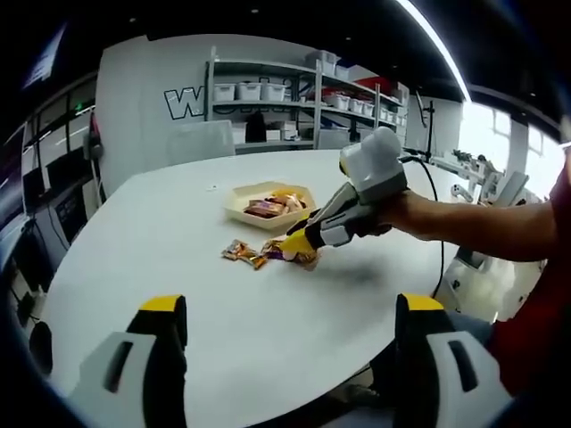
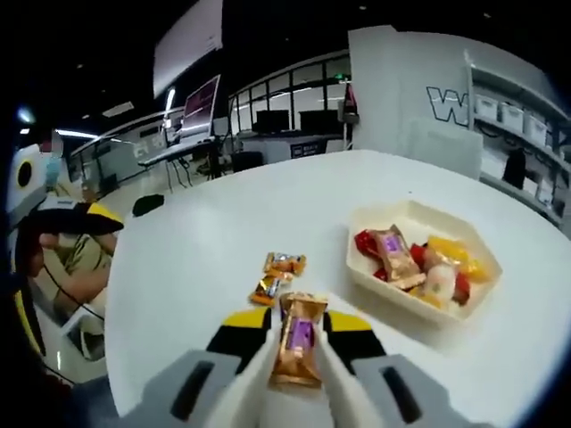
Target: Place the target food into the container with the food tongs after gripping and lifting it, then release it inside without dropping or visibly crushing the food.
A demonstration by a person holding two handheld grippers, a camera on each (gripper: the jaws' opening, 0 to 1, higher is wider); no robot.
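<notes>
Glossy white table (image 2: 223, 241), tongs (image 2: 297, 334) pinching crinkly wrapper (image 2: 299, 343)

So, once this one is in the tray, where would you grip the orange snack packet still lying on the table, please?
Probably across its narrow middle, jaws over the two long edges, coming down from above. The orange snack packet lies flat on the table, clear of the tray. The right gripper already holds a purple-labelled packet.

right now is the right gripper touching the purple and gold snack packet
Touching. The right gripper view shows the right gripper with its jaws closed against both sides of the purple and gold snack packet.
</notes>
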